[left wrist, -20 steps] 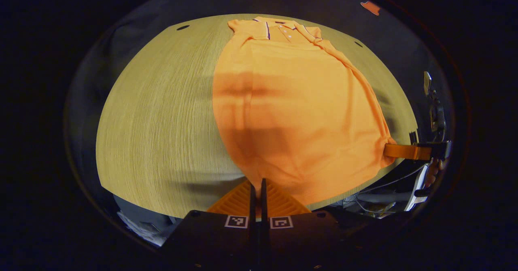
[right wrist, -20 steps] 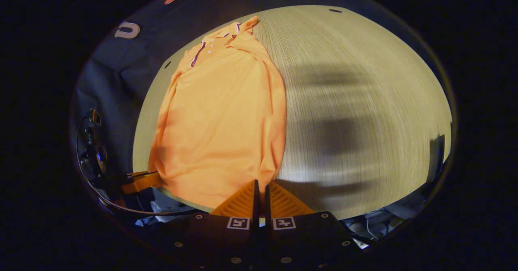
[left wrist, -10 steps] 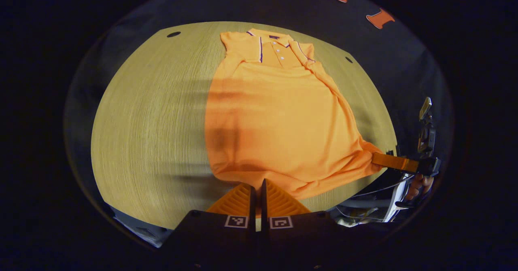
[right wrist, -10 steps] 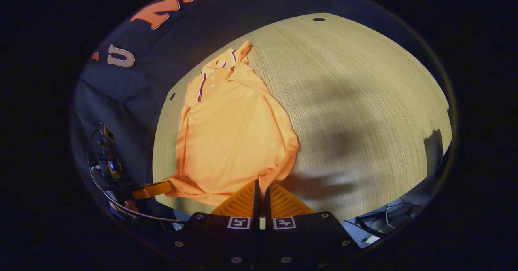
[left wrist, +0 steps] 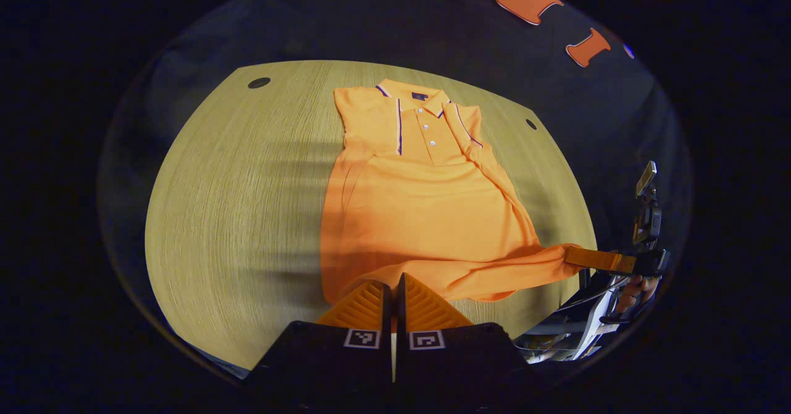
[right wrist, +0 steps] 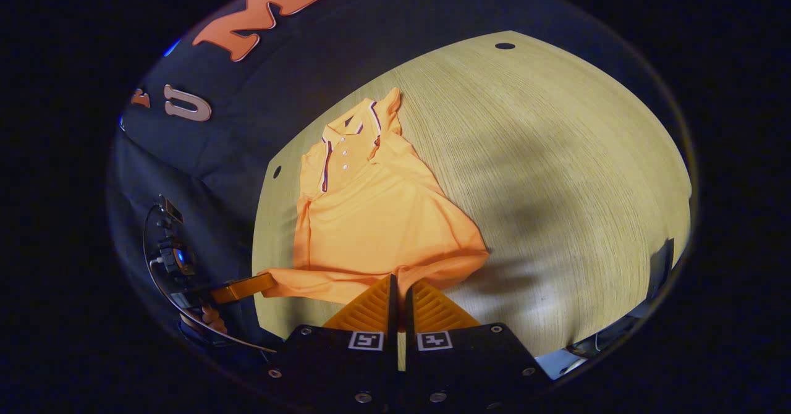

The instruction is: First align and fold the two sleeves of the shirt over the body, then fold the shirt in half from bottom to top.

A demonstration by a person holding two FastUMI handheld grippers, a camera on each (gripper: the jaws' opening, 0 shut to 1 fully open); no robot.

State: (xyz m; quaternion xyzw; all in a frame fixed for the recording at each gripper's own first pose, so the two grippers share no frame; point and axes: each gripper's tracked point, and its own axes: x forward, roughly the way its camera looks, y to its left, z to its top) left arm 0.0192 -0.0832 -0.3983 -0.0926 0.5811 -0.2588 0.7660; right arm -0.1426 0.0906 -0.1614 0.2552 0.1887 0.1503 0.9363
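We find the shirt (left wrist: 426,216) flat on the table (left wrist: 241,204), collar far. Over the last second its hem (right wrist: 371,278) has risen and travelled collarward, pinched between the closed fingers of the left gripper (left wrist: 390,287) and right gripper (right wrist: 398,284); in our judgement the bottom-to-top fold has begun, both sleeves apparently already in.

The shirt (left wrist: 426,216) is plain orange, with dark stripes, perhaps purple, along its collar (left wrist: 413,96) and placket. The table (left wrist: 235,216) is pale wood with fine grain.
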